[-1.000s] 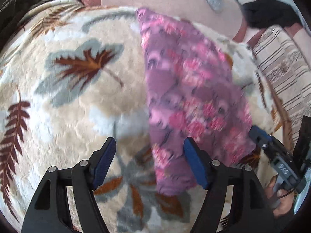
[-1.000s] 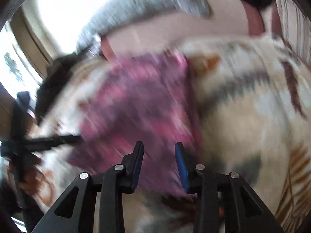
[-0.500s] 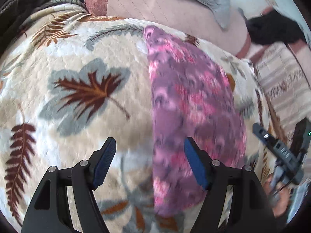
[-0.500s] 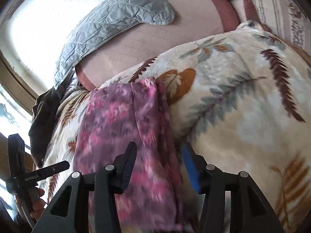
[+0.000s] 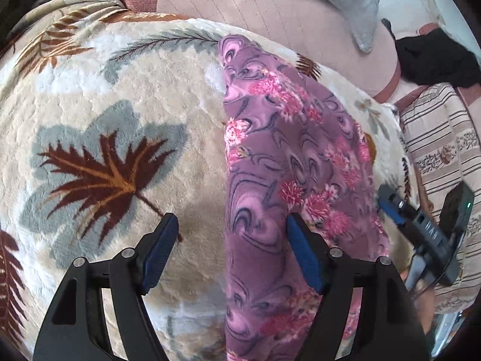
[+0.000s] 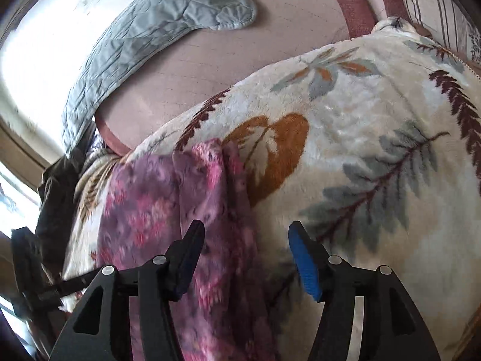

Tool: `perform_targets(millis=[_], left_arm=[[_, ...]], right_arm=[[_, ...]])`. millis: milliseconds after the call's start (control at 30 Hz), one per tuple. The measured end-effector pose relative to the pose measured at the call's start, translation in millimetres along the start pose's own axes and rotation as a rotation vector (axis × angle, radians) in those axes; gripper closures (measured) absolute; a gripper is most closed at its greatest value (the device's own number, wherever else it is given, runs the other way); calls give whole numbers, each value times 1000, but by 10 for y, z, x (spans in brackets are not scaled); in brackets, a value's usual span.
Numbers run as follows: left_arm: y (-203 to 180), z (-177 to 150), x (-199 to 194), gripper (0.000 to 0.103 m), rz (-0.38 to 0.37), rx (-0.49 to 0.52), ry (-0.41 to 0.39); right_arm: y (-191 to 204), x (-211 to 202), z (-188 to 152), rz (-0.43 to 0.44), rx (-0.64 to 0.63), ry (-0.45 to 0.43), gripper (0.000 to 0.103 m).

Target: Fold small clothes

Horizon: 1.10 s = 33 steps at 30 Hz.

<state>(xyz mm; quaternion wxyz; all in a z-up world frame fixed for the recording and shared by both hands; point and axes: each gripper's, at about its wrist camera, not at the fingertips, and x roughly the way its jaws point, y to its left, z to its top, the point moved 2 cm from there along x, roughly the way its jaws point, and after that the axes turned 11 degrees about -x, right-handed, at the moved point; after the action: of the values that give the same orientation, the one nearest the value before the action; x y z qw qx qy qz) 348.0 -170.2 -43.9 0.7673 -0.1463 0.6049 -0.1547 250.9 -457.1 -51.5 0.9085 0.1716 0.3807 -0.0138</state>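
A purple garment with pink flowers [image 5: 288, 162] lies folded into a long strip on the leaf-patterned blanket [image 5: 120, 120]. My left gripper [image 5: 231, 252] hovers open over its left edge, the pads clear of the cloth. In the right wrist view the same garment [image 6: 180, 216] runs under my right gripper [image 6: 245, 255], whose jaws are opening; cloth lies below them, but neither pad presses it. The right gripper [image 5: 421, 228] also shows at the right edge of the left wrist view, and the left gripper [image 6: 30, 279] sits at the lower left of the right wrist view.
Past the blanket lies a pink mattress cover [image 5: 255, 6] with a grey quilted pillow [image 6: 156, 27] on it. A black cloth [image 5: 436, 57] sits at the far right by a striped cushion [image 5: 445, 150]. Dark clothing [image 6: 57, 198] lies at the bed's left edge.
My right gripper's jaws have widened and it has slid off to the garment's right edge. The left gripper has shifted toward the garment's left edge, still open. The garment lies in a narrower strip.
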Motion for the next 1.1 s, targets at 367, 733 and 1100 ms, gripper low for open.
perform_targets(millis=[367, 733, 1100], left_arm=[[-147, 42, 116, 28, 31, 32, -12], [178, 82, -18, 29, -199, -117, 69], [-119, -109, 42, 69, -203, -47, 100]], right_arm=[[335, 409, 126, -103, -146, 111, 46], [-30, 88, -163, 121, -31, 124, 41], [351, 65, -272, 182, -167, 78, 75]])
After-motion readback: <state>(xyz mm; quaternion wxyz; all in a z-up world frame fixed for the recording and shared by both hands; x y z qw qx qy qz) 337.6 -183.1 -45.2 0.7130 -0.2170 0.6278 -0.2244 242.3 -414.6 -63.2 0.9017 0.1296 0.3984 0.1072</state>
